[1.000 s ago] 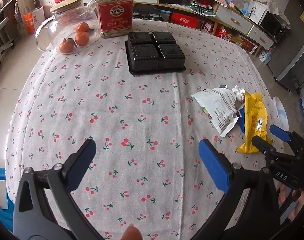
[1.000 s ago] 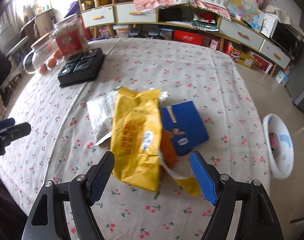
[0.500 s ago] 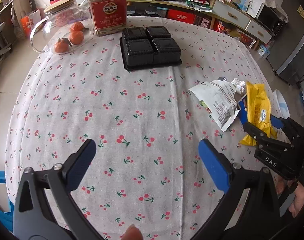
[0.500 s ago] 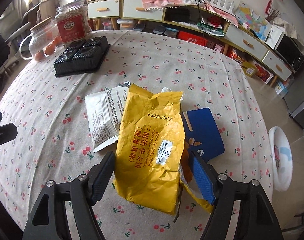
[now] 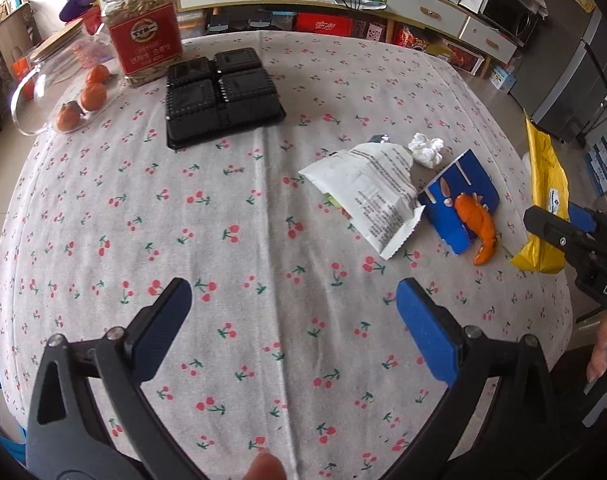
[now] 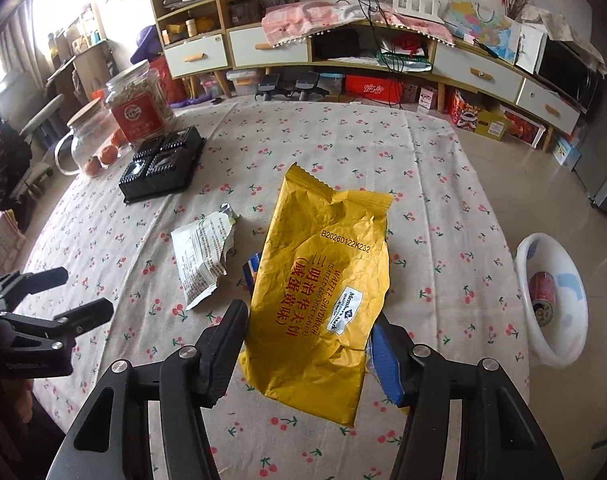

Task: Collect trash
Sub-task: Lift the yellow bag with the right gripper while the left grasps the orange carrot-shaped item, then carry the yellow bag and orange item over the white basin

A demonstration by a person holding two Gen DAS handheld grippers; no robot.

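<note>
- The right gripper had its jaws closing on the yellow wrapper, pads pressed against both its edges, the wrapper lifted clear of the counter.
- The left gripper hung over bare cloth with its jaws wide apart and nothing between them.
- More trash lay on the counter: a white wrapper, a crumpled tissue just beyond it, a blue packet touching the white wrapper, and an orange peel lying on the packet.
- A white bin stood on the floor beside the counter, with a red can inside.
- A glass jar lay on its side at the far corner, holding three small orange fruits.
- Next to it stood a clear tub with a red label, filled with pale seeds or nuts; I could not tell which.
- A black tray of four lidded compartments sat near the tub; its contents were hidden.
</note>
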